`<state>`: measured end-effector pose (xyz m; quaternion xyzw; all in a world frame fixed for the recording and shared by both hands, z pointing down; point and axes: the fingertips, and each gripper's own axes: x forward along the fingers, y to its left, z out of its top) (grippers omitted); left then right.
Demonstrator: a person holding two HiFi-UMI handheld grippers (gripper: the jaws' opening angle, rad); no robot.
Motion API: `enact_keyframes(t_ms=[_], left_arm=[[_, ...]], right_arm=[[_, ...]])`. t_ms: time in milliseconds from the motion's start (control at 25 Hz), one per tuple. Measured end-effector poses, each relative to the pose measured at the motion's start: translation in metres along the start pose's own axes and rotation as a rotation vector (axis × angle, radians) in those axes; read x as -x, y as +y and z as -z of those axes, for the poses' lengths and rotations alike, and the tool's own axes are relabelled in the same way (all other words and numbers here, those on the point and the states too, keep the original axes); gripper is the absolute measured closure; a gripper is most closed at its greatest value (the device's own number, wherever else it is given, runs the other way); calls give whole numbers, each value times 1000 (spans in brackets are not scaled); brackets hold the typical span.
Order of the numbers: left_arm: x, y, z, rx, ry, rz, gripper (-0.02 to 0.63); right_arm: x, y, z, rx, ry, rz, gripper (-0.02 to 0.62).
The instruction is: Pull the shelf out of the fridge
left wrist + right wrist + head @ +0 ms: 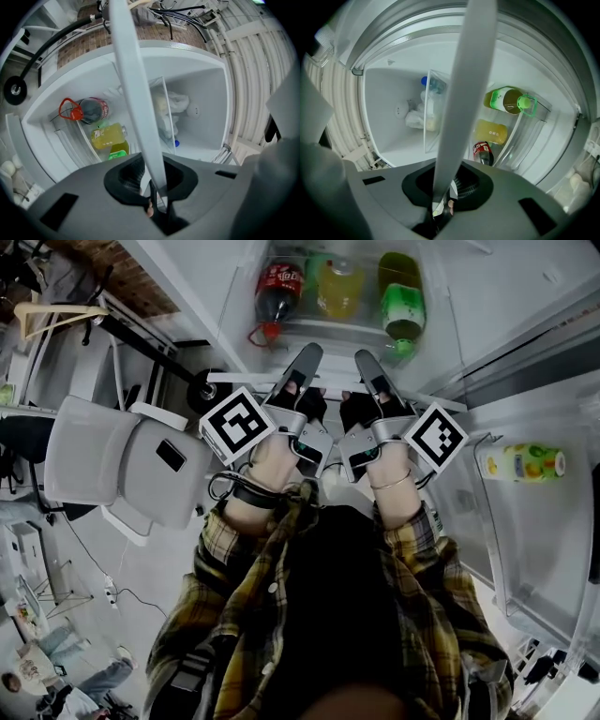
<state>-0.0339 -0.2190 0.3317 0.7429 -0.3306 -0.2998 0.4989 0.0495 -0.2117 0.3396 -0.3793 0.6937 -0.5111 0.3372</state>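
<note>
Head view: left claw (305, 360) and right claw (367, 364) sit side by side at the open fridge (506, 306), both on the white front edge of the shelf (242, 379). Just beyond their tips lie a cola bottle (277, 287), a yellow bottle (339, 289) and a green bottle (401, 306).

Left gripper view: the shelf edge runs between my jaws, which are clenched on it; the bottles lie left of the claw.

Right gripper view: my jaws are clamped on that edge too, with the bottles to their right.
</note>
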Motion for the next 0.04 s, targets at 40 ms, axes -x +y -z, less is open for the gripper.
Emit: enact_keyframes(t_ms=[40], left_arm=[[-1,0,-1,-17,8,-7,554]], right_arm=[[0,1,-1,-2,-6,-1,552]])
